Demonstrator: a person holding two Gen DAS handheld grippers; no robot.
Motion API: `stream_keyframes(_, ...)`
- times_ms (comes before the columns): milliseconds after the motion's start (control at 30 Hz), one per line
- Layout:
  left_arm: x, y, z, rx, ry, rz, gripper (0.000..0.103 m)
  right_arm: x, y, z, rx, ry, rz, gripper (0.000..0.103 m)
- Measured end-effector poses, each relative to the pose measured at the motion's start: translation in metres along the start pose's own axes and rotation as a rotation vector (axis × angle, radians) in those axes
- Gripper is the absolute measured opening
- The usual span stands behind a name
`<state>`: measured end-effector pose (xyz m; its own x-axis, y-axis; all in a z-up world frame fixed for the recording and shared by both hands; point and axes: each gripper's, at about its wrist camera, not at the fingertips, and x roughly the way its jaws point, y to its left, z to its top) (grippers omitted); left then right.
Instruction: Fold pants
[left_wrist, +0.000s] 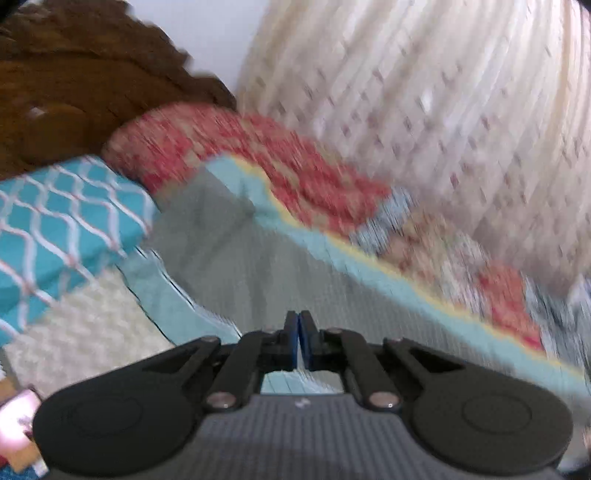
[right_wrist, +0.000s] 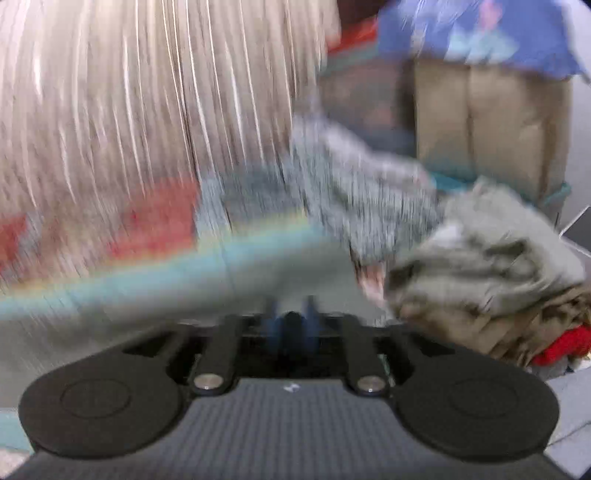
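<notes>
The pants (left_wrist: 258, 266) are grey-green cloth lying flat on a light blue sheet (left_wrist: 332, 254). My left gripper (left_wrist: 299, 325) has its blue pads pressed together over the cloth; a thin edge of fabric seems to run between them. In the right wrist view the same grey-green cloth (right_wrist: 184, 295) stretches leftward, heavily blurred. My right gripper (right_wrist: 291, 319) is low over the cloth, its blue pads a small gap apart with something dark between them; blur hides whether they hold fabric.
A teal patterned cushion (left_wrist: 62, 225) and white fluffy cloth (left_wrist: 85, 332) lie left. A red patterned blanket (left_wrist: 258, 162) and pale curtain (left_wrist: 443, 110) stand behind. A heap of crumpled clothes (right_wrist: 491, 266), a speckled grey garment (right_wrist: 362, 192) and a tan box (right_wrist: 487, 129) sit right.
</notes>
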<state>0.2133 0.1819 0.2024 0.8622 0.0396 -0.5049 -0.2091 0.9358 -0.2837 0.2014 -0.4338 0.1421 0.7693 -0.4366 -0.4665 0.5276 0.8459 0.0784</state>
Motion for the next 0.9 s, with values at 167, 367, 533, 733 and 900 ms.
stream_keyframes(167, 0.009, 0.003, -0.063, 0.284, 0.064, -0.009, 0.047, 0.008, -0.004, -0.052, 0.048, 0.106, 0.108, 0.051)
stream_keyframes(367, 0.041, -0.005, -0.116, 0.556, 0.227, -0.063, 0.072, 0.043, 0.012, -0.086, -0.044, 0.266, 0.089, 0.071)
stream_keyframes(533, 0.084, -0.039, -0.171, 0.791, 0.351, -0.068, 0.012, 0.083, 0.022, -0.111, -0.014, 0.409, 0.054, 0.062)
stream_keyframes(733, 0.106, -0.052, -0.153, 0.778, 0.229, 0.082, 0.006, 0.059, 0.051, -0.099, -0.174, 0.177, 0.019, 0.003)
stream_keyframes(900, 0.141, -0.051, -0.095, 0.479, 0.11, 0.227, 0.008, 0.065, 0.045, -0.068, -0.008, 0.037, -0.037, 0.006)
